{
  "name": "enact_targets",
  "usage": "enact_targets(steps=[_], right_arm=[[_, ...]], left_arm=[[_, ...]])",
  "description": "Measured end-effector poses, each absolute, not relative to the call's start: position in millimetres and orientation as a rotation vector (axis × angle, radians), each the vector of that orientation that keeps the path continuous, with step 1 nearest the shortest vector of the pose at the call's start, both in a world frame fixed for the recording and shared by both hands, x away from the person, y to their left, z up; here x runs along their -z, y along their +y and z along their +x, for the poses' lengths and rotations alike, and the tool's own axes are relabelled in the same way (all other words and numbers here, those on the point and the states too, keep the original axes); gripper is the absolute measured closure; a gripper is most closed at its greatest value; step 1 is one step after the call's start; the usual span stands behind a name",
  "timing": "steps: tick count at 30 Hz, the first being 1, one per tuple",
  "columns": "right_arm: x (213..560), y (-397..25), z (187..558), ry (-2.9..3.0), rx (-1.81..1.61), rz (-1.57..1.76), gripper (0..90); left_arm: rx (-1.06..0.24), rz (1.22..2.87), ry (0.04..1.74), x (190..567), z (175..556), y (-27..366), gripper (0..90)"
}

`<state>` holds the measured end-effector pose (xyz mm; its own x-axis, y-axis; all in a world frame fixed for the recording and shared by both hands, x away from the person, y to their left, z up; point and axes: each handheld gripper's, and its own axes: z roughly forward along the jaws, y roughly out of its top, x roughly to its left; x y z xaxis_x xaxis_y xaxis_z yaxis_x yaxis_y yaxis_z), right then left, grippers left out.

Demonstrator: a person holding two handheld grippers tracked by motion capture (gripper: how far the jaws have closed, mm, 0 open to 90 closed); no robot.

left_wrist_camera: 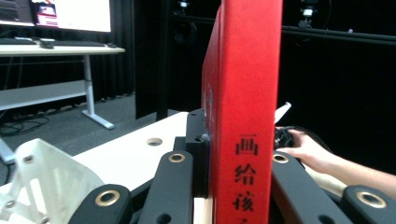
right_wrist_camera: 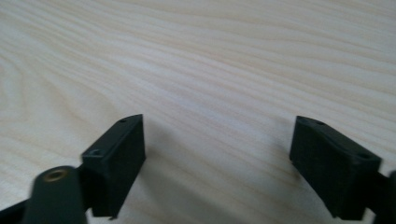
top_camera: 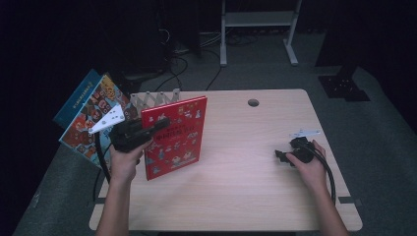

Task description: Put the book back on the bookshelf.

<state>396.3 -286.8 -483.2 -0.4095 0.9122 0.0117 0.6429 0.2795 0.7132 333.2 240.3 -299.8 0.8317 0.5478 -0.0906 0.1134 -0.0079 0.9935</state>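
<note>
High view first: the left claw (top_camera: 156,125) has clamped onto a red picture book (top_camera: 173,137) and holds it standing upright on the worktop (top_camera: 236,187), a bit left of the frame's centre. Just behind the book, toward the upper left, sits a white folding book rack (top_camera: 155,98), and two more books (top_camera: 91,115) lean out past the worktop's left edge beside it. So this looks like the shelving step: one book picked and stood up, not yet slotted. The next move probably calls for keeping the book vertical while carrying it back and left into a free slot of the rack, without knocking the leaning ones. Over at the right of the frame the right claw (top_camera: 280,156) rests low on the wood in the person's hand, well apart from everything else.

Left gripper view: the book's red spine (left_wrist_camera: 245,107) fills the middle of the frame, black characters running down it. The jaws are closed tight against both covers, one on each side. A corner of the white rack (left_wrist_camera: 51,182) shows at lower left, and the person's other hand (left_wrist_camera: 308,151) is visible far off at right.

Right gripper view: the right claw (right_wrist_camera: 217,156) is spread wide with nothing between the jaws, just bare wood grain (right_wrist_camera: 210,60) underneath, close enough that it seems to sit on or just above it.
</note>
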Motion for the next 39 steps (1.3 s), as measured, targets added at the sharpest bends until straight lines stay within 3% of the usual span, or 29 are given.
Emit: enact_targets(steps=[26,39], right_arm=[[486.3,-288.2,396.0,2.12,-0.933,1.406,10.9],[486.3,-288.6,396.1,2.116,-0.929,1.409,10.9]], left_arm=[[-0.603,1.477,0.751,282.9,295.4,330.5,79.4],[-0.793,1.384,0.905,297.8,309.3,332.3,79.4]])
